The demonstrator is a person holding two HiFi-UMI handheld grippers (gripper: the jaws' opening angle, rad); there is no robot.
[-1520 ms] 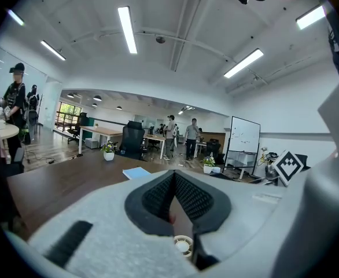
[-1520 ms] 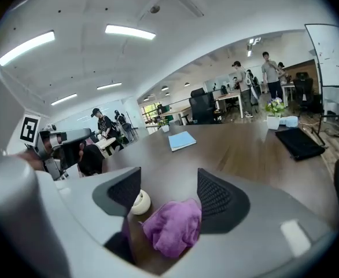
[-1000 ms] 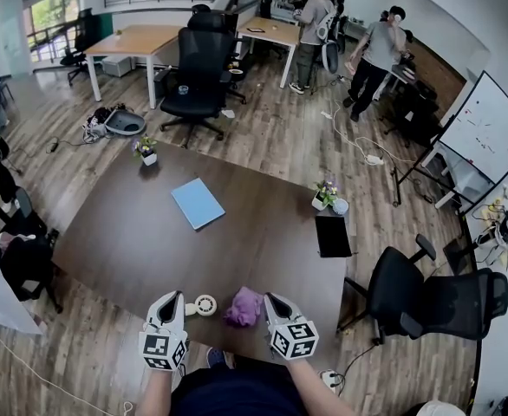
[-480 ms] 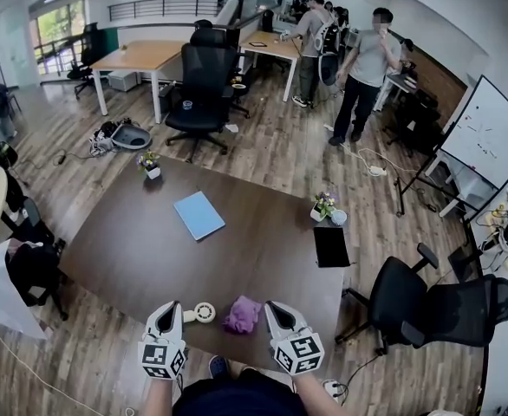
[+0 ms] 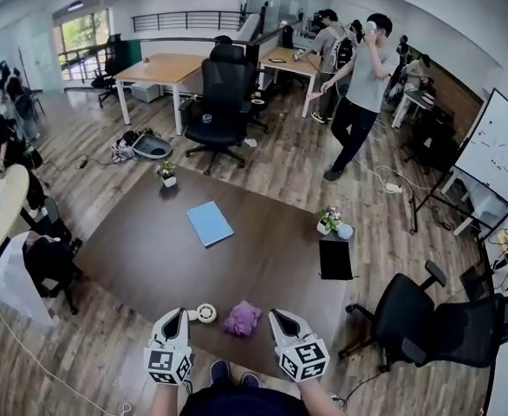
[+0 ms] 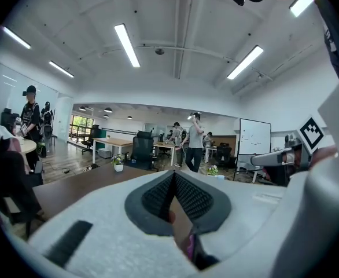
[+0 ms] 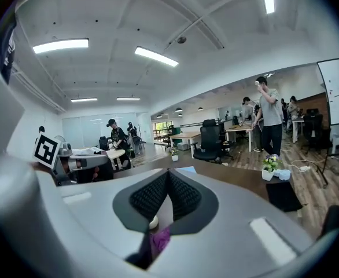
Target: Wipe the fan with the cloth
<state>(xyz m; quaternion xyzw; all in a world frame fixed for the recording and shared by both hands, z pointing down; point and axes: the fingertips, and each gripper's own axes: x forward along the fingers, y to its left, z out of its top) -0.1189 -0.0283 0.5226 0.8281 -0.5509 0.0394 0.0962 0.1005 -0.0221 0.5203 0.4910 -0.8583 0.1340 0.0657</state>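
At table near edge | cloth crumpled just beside fan | left gripper and right gripper closed, empty, flanking both | step: fits cloth awaiting pickup or laid down after wiping

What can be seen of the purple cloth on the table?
The purple cloth is soft-looking fabric bunched into a crumpled heap. It lies on the dark brown table near the edge nearest the person, right of the small round white fan. The left hand-held gripper and right hand-held gripper, both shut and empty, flank it without touching it.
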